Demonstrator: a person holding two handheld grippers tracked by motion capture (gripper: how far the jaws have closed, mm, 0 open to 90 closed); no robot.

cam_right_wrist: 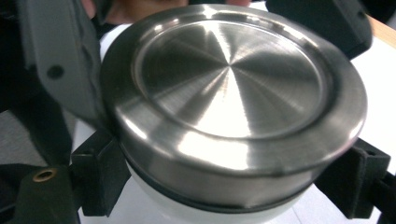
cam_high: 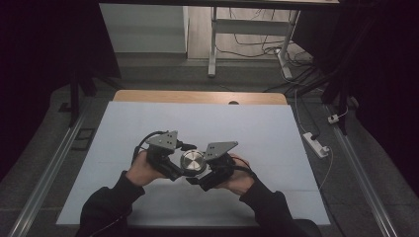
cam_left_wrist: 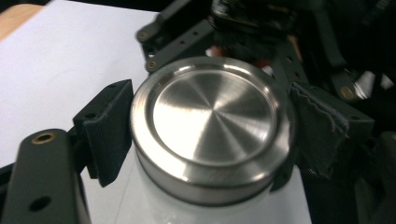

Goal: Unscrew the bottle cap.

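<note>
The left gripper [cam_left_wrist: 205,135] clamps the brushed steel lid [cam_left_wrist: 212,121] of a white bottle [cam_left_wrist: 154,205]; the right gripper [cam_right_wrist: 233,186] grips the white body [cam_right_wrist: 205,212] just under that lid. Both gripper views show the pads pressing. From the high view only the lid [cam_high: 192,161] is plain — held between both grippers, over the pale table [cam_high: 276,128], forearms angled inward. The bottle's lower part is cut off.

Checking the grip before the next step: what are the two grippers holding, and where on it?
Left gripper clamps the round brushed-steel lid at its rim; right gripper clamps the white container just beneath the lid.
</note>
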